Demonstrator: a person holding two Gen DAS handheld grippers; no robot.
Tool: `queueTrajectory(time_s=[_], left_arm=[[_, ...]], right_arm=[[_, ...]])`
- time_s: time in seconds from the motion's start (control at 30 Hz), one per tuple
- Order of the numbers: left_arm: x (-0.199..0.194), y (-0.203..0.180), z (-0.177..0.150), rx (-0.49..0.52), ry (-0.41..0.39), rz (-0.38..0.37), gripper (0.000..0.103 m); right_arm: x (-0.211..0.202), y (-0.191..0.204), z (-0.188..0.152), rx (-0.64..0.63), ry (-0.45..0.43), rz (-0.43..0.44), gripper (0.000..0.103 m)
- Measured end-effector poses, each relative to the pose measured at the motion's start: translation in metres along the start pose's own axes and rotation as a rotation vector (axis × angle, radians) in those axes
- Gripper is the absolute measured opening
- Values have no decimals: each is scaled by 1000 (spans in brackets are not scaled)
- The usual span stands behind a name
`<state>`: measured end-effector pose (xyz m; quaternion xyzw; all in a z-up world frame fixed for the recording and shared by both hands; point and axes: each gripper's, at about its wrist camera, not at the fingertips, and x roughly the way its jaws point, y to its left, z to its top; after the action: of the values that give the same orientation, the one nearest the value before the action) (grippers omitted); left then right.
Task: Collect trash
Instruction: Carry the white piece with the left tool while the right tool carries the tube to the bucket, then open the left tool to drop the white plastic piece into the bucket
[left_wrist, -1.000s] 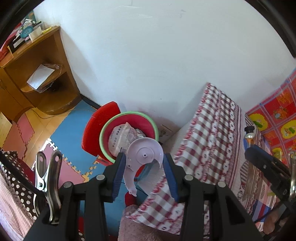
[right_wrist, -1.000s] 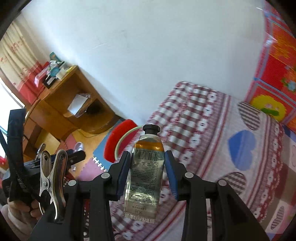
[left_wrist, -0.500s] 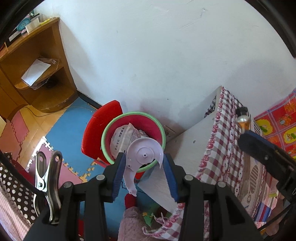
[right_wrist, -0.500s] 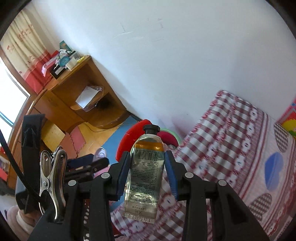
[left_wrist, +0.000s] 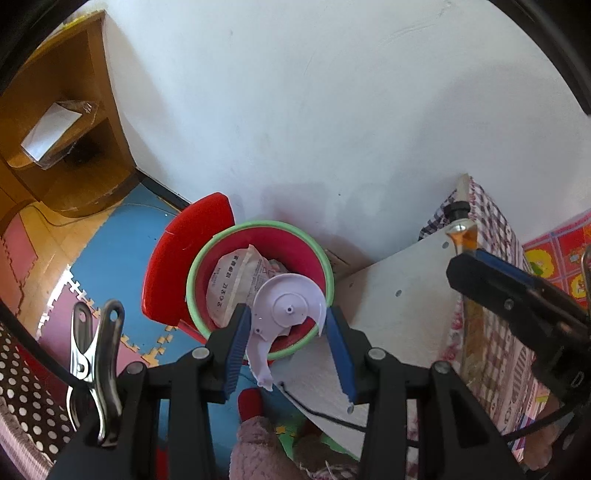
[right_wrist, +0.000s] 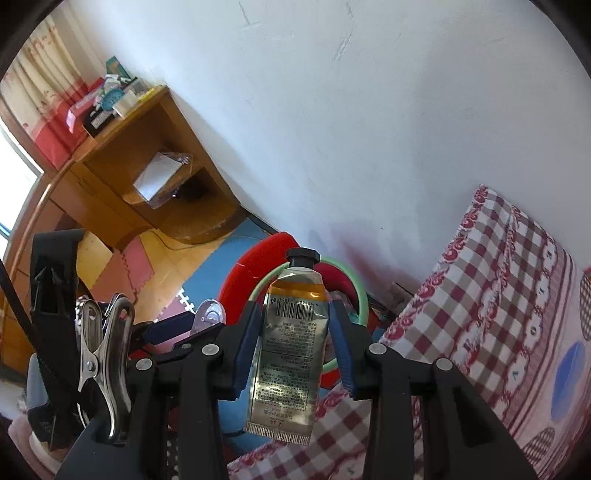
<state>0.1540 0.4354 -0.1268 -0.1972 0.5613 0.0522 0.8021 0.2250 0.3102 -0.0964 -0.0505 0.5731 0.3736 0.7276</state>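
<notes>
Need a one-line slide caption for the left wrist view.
Left gripper holds a broken lilac plastic disc over the green-rimmed red trash bin.

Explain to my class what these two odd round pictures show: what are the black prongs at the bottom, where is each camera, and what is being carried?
There is no robot here. A person holds a hand-held gripper in each hand, a black tool with two blue-padded fingers, and a wide-angle camera on each tool looks forward along them, so the room looks bent.

The left-hand view shows the left gripper shut on a broken pale plastic disc. Below it stands a red bin with a green rim, already holding a crumpled wrapper, beside a white wall. The other gripper shows at that picture's right edge.

The right-hand view shows the right gripper shut on a silver tube with a black cap. The same bin lies beyond it, next to a bed with a checked cover. A wooden shelf unit stands at the left.
</notes>
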Motion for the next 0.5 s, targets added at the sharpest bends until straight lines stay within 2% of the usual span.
queueTrajectory(time_s=[0.5], left_arm=[[58, 7, 24, 15, 63, -26, 44]], right_arm=[[58, -1, 26, -22, 79, -63, 39]])
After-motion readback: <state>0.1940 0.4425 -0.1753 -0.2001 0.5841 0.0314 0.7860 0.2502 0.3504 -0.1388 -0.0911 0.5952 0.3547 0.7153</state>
